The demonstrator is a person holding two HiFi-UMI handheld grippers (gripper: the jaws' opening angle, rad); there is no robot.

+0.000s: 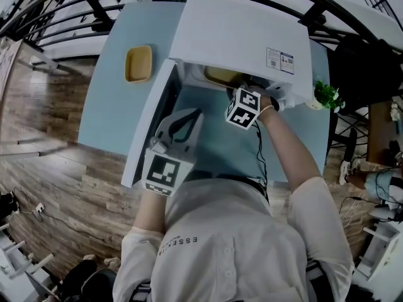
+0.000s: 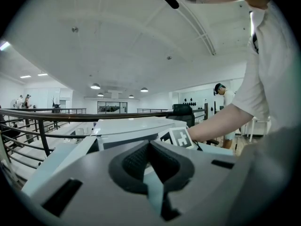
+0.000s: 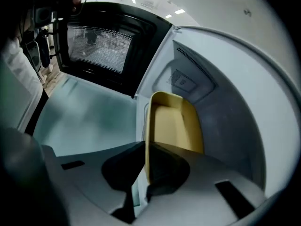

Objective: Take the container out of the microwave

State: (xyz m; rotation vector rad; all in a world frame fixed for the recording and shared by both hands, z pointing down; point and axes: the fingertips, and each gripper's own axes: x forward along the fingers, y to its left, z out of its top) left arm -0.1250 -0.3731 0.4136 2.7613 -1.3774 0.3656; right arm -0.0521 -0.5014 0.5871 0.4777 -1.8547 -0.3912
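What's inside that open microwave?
A yellow container, its rim pinched by the right gripper. The gripper's body covers the container's near end and the microwave floor beneath it.

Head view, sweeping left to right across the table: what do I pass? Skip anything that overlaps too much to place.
Yellow tray → left gripper → yellow container inside the microwave → green plant.

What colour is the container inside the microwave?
The container is yellow; right gripper view shows it best.
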